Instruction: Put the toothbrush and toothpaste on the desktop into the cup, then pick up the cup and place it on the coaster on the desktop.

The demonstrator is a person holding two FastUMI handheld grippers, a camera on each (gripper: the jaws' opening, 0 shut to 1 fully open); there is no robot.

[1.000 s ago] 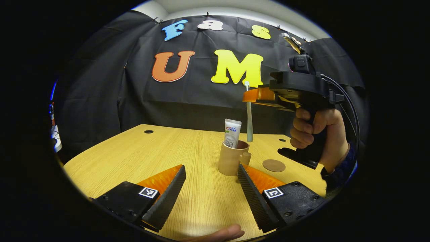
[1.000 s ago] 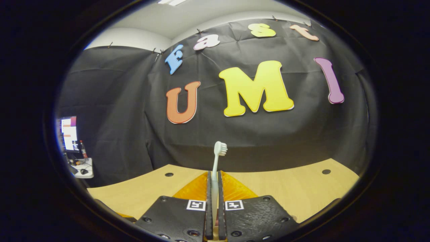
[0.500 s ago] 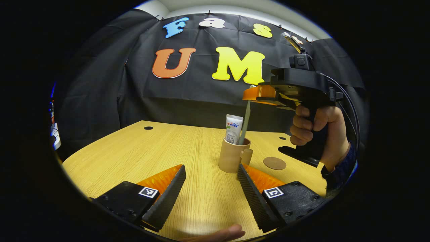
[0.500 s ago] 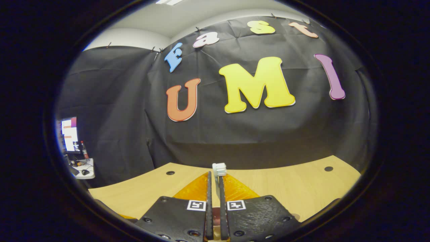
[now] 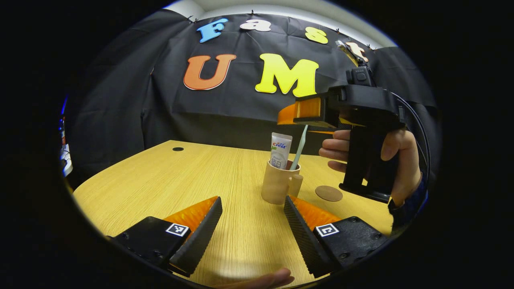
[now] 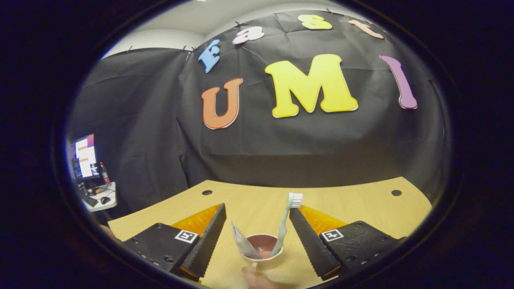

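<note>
Left gripper [image 5: 253,224] low over tabletop [image 5: 160,180], jaws spread, empty. Cup [image 5: 277,185] ahead: toothpaste [image 5: 280,150] upright inside, toothbrush [image 5: 299,147] beside it, long axis leaning right, bristles up. Coaster [image 5: 329,193] just right. Right gripper [image 6: 257,233] above cup, jaws apart, released.

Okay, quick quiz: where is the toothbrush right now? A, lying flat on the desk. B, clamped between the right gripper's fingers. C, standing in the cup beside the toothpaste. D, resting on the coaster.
C: the toothbrush leans in the cup beside the toothpaste, and the right gripper above it is open.
</note>
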